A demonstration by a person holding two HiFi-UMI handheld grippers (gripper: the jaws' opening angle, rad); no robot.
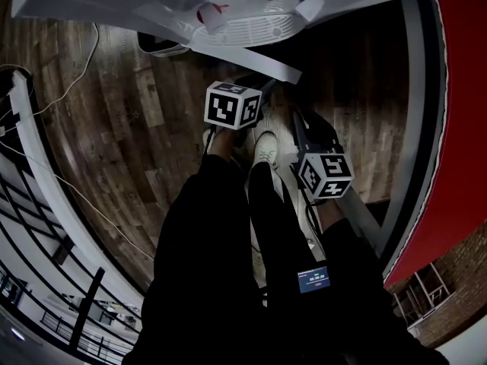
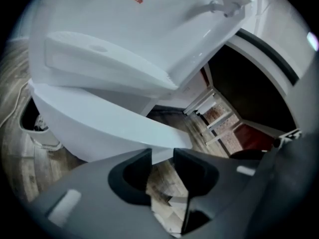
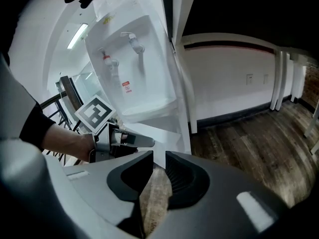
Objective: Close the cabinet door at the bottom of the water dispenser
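the white water dispenser [image 1: 251, 21] fills the 12 o'clock edge of the head view, above the wooden floor [image 1: 129, 128]. its cabinet door [image 2: 109, 128] stands swung out below the drip tray [image 2: 99, 59], not closed. the left tool [image 2: 162, 156] has its jaws partly apart and clamped on nothing. the door's free corner lies just past the gap at 12 o'clock; whether they touch cannot be told. the right tool [image 3: 159, 158], at 4 o'clock of the left one in the head view, is also spread, with only floor between its jaws.
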